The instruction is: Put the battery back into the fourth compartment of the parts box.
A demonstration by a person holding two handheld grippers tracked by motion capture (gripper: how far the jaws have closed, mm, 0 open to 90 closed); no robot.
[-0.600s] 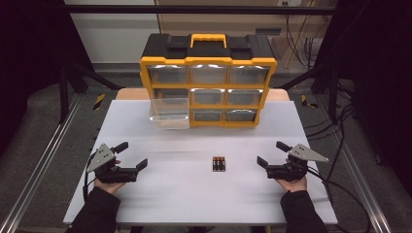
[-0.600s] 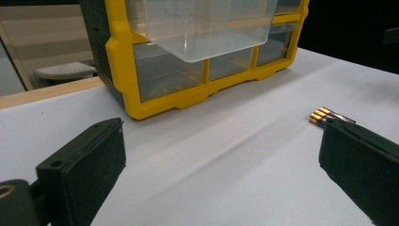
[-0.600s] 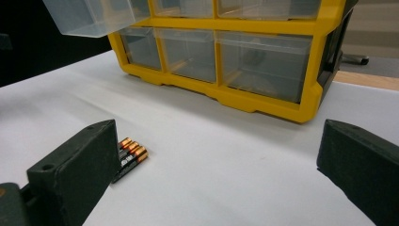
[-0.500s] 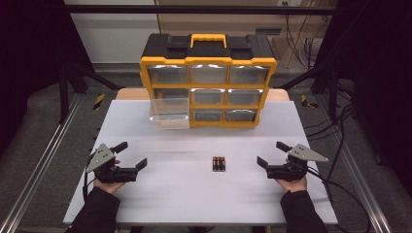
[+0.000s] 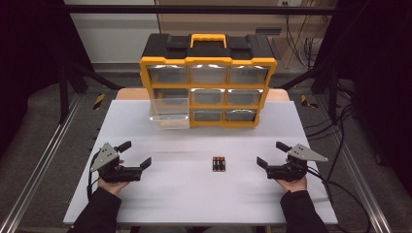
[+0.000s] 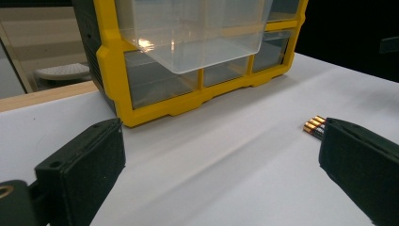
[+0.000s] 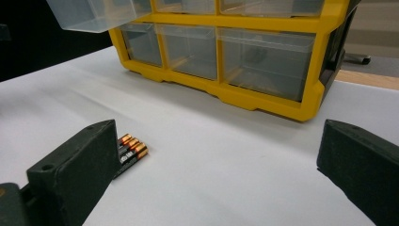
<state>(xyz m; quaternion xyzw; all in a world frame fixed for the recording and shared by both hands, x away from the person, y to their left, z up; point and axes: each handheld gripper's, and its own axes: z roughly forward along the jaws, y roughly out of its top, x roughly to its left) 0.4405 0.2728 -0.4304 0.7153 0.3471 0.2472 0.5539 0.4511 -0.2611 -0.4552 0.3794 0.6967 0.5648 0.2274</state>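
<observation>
Batteries [image 5: 218,163] lie side by side at table [image 5: 194,204] centre, 6 o'clock of the organizer's [image 5: 208,77] pulled-out drawer [image 5: 169,113]. Both the left hand-held gripper [image 5: 132,156] and right hand-held gripper [image 5: 272,154] are released, empty. Approach low; span all cells squarely before closing.

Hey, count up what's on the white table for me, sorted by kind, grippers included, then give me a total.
Batteries: 3, lying side by side, touching.
Drawer organiser: 1, yellow and black, with one clear drawer pulled out.
Grippers: 2, the left gripper and the right gripper, both open.
Total: 6
</observation>
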